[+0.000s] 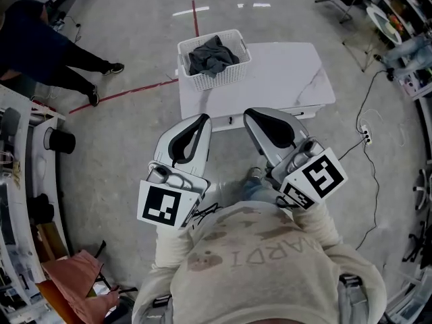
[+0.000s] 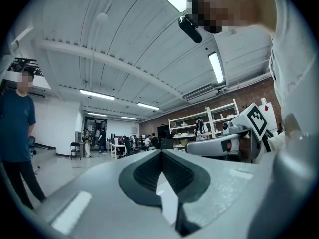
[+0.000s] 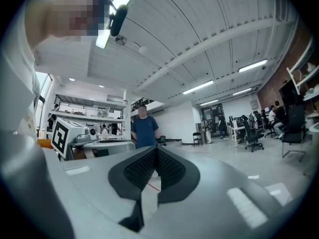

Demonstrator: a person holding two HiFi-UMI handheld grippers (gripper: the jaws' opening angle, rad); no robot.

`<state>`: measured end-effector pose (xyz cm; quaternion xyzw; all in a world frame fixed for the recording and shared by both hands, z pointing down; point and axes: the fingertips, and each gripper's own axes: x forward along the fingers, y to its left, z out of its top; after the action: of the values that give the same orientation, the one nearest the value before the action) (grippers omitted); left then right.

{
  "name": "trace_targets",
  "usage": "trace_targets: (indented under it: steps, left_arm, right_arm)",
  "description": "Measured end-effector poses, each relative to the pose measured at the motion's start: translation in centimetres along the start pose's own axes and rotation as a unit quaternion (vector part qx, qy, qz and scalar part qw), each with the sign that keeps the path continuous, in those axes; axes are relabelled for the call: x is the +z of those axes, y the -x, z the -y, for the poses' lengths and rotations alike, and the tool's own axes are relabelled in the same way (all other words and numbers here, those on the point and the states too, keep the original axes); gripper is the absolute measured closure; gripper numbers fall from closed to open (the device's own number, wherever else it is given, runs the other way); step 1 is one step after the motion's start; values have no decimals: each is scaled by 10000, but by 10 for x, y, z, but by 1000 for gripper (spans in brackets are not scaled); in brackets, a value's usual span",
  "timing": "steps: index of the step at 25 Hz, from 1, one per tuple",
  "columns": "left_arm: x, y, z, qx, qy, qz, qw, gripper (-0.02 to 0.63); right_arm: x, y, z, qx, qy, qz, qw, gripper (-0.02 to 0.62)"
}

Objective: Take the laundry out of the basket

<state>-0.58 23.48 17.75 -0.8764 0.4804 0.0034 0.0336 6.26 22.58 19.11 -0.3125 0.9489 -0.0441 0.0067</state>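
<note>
A white slatted laundry basket point(image 1: 233, 72) stands at the left end of a white marble-look table point(image 1: 290, 79). Dark grey laundry point(image 1: 212, 55) lies crumpled inside it. My left gripper point(image 1: 202, 119) and right gripper point(image 1: 251, 114) are held side by side near my chest, well short of the table and apart from the basket. Both have their jaws pressed together with nothing between them. The left gripper view shows the shut left gripper point(image 2: 162, 152) aimed at the room and ceiling, and so does the right gripper view for the right gripper point(image 3: 155, 148). The basket shows in neither.
A person in dark blue point(image 1: 40, 46) stands at the upper left, also a person point(image 3: 144, 128) in the right gripper view. Red tape lines point(image 1: 135, 90) cross the floor. A power strip with cable point(image 1: 365, 135) lies right of the table. Shelving point(image 1: 17, 181) lines the left side.
</note>
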Motion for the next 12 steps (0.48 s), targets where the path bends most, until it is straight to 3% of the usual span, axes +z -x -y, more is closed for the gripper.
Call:
trace_targets:
  steps: [12]
  left_arm:
    - [-2, -127, 0, 538, -107, 20, 9985, 606]
  right_arm:
    - [10, -12, 128, 560, 99, -42, 9984, 568]
